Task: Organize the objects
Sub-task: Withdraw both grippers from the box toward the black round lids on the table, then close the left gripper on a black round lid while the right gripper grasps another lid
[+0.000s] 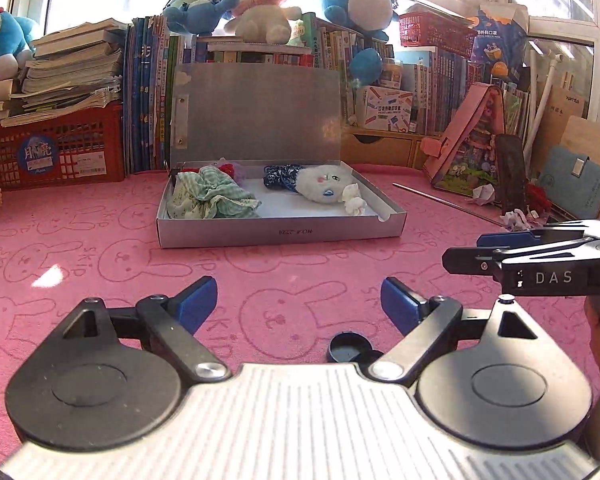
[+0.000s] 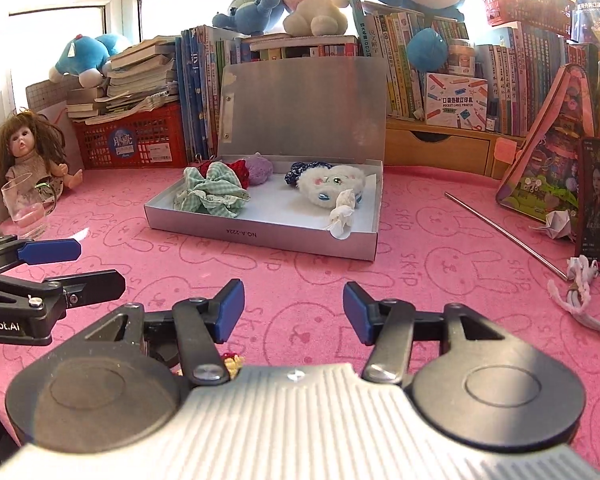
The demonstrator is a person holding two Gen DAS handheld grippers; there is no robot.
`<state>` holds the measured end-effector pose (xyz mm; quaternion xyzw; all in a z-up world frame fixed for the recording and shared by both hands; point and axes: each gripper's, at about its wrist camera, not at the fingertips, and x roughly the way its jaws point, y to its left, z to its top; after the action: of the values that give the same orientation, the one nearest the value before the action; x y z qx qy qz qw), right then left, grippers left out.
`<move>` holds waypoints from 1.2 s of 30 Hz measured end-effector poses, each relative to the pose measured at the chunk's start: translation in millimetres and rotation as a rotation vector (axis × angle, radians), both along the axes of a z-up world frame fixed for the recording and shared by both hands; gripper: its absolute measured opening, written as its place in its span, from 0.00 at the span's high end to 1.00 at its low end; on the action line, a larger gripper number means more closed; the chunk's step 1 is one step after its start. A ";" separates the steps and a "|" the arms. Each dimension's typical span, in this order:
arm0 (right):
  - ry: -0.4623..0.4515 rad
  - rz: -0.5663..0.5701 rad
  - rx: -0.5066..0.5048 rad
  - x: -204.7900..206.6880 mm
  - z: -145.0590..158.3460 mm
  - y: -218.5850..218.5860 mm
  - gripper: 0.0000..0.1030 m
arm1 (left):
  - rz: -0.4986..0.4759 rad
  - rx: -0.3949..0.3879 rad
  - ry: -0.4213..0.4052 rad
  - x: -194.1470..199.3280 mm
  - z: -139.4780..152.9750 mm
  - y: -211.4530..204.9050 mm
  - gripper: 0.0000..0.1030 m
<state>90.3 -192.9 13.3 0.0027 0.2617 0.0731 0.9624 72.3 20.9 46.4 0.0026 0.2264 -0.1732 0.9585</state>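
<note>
Both grippers empty, box already part filled

Left wrist view: left gripper [image 1: 298, 300] has jaws wide apart, holding nothing, well short of the open box [image 1: 280, 232]; the upright lid [image 1: 260, 112] could get knocked shut. Right wrist view: right gripper [image 2: 294, 308], jaws spread and empty, may snag the white cord [image 2: 580, 296] nearby.

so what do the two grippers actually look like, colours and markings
Both match: the left gripper and right gripper have black linkage arms, blue pads on the fingertips, round black discs and a ribbed silver body. Seen from the side, the right one shows white "DAS" lettering and the left one "Robot.AI". No cables or sleeves show.
</note>
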 end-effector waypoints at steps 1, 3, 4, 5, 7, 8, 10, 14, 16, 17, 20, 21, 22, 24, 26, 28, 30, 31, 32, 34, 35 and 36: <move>-0.002 0.001 -0.004 -4.1 -1.9 0.9 0.33 | -0.003 -0.001 0.003 -2.6 -1.9 -1.3 0.11; -0.003 0.001 -0.007 -10.9 -5.4 2.1 0.33 | -0.009 -0.012 0.008 -8.7 -5.3 -3.6 0.11; -0.006 0.000 -0.007 -14.6 -7.0 2.4 0.33 | -0.012 -0.018 0.008 -12.7 -7.1 -4.5 0.11; -0.009 -0.001 -0.006 -18.7 -8.8 2.4 0.33 | -0.014 -0.021 0.008 -15.7 -8.1 -5.2 0.11; -0.013 -0.002 -0.002 -25.3 -11.6 2.0 0.32 | -0.019 -0.025 0.008 -22.6 -10.3 -6.5 0.11; -0.015 -0.003 -0.001 -28.2 -12.9 2.1 0.32 | -0.021 -0.026 0.008 -25.6 -11.5 -7.0 0.11; -0.020 -0.002 -0.008 -34.1 -15.7 3.2 0.32 | -0.027 -0.023 0.006 -31.3 -14.2 -9.1 0.11; -0.019 -0.001 -0.013 -43.8 -21.8 5.9 0.32 | -0.031 -0.011 0.008 -42.2 -20.1 -12.9 0.11; -0.018 -0.001 -0.006 -47.5 -24.8 6.1 0.32 | -0.038 -0.004 0.005 -47.5 -22.8 -15.0 0.11; -0.019 -0.003 -0.006 -49.5 -26.6 6.4 0.32 | -0.041 0.002 0.004 -50.3 -24.3 -16.6 0.11; -0.018 -0.007 -0.009 -54.4 -31.1 7.4 0.32 | -0.052 0.018 0.000 -58.1 -28.6 -19.7 0.11; -0.018 -0.006 -0.009 -55.9 -32.3 7.8 0.32 | -0.054 0.021 0.000 -60.2 -29.9 -20.4 0.11; -0.018 -0.004 -0.010 -57.4 -33.3 8.2 0.32 | -0.055 0.022 0.000 -62.4 -31.1 -20.7 0.11; -0.017 0.000 -0.012 -60.8 -35.4 9.2 0.32 | -0.057 0.024 -0.004 -67.0 -33.5 -21.0 0.11; -0.019 0.002 -0.015 -64.2 -37.2 10.7 0.32 | -0.056 0.030 -0.009 -71.8 -35.1 -21.0 0.11; -0.022 0.004 -0.019 -67.0 -39.1 12.3 0.32 | -0.057 0.039 -0.016 -76.6 -36.9 -21.4 0.11; -0.024 0.005 -0.028 -70.0 -41.2 13.7 0.32 | -0.058 0.051 -0.025 -81.8 -39.0 -21.5 0.11; -0.025 0.006 -0.034 -71.1 -42.5 14.8 0.32 | -0.057 0.056 -0.026 -83.3 -39.9 -21.6 0.11; -0.025 0.008 -0.039 -72.1 -43.8 15.6 0.32 | -0.057 0.061 -0.026 -85.1 -41.3 -21.8 0.11; -0.022 0.013 -0.048 -72.8 -46.9 16.3 0.32 | -0.051 0.069 -0.020 -86.9 -44.1 -21.6 0.11; -0.019 0.015 -0.054 -73.1 -48.6 16.4 0.32 | -0.047 0.072 -0.013 -87.1 -45.9 -21.6 0.12; -0.017 0.015 -0.058 -73.2 -49.8 16.6 0.32 | -0.043 0.074 -0.007 -87.5 -47.4 -21.4 0.12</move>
<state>17.1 -176.3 -36.5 -0.0280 0.2553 0.0725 0.9637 -15.2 -0.5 -0.9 0.0434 0.2292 -0.1854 0.9546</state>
